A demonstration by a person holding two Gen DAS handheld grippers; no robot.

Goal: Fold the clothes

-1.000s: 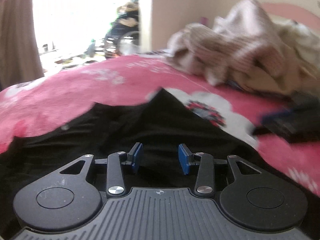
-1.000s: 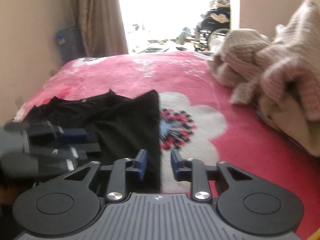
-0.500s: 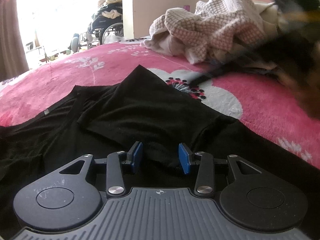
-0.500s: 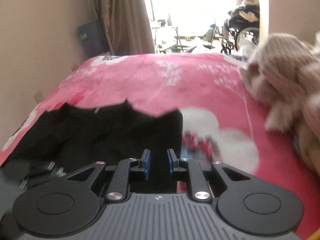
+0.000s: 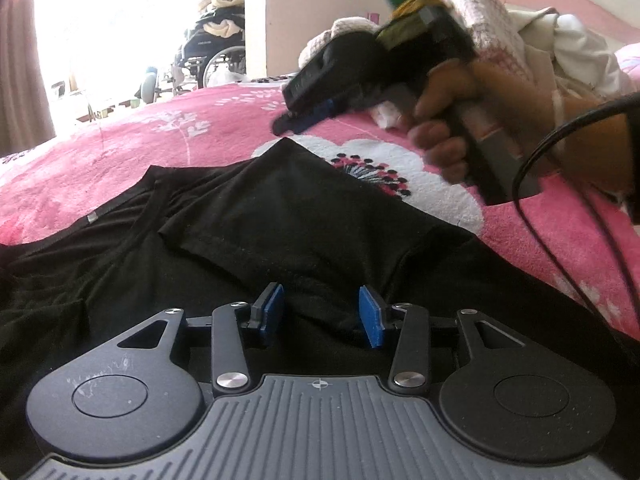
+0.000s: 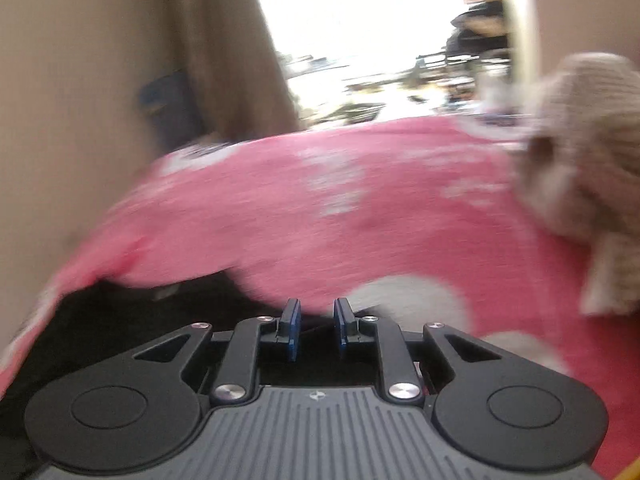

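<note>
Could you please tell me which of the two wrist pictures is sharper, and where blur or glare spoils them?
Left wrist view: mostly sharp, the black shirt crisp; only the right claw and the hand holding it are smeared, and the doorway is blown out white. Right wrist view: heavy motion blur over the pink blanket and knit pile; its window is also overexposed.

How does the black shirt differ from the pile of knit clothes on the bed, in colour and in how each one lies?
The black shirt is dark and smooth; the knit pile is pale beige and pink, with a coarse weave. The shirt lies spread flat, one sleeve folded over its body; the pile is crumpled and heaped up. The shirt is near, under the left gripper; the pile lies farther back. Both rest on the pink blanket.
</note>
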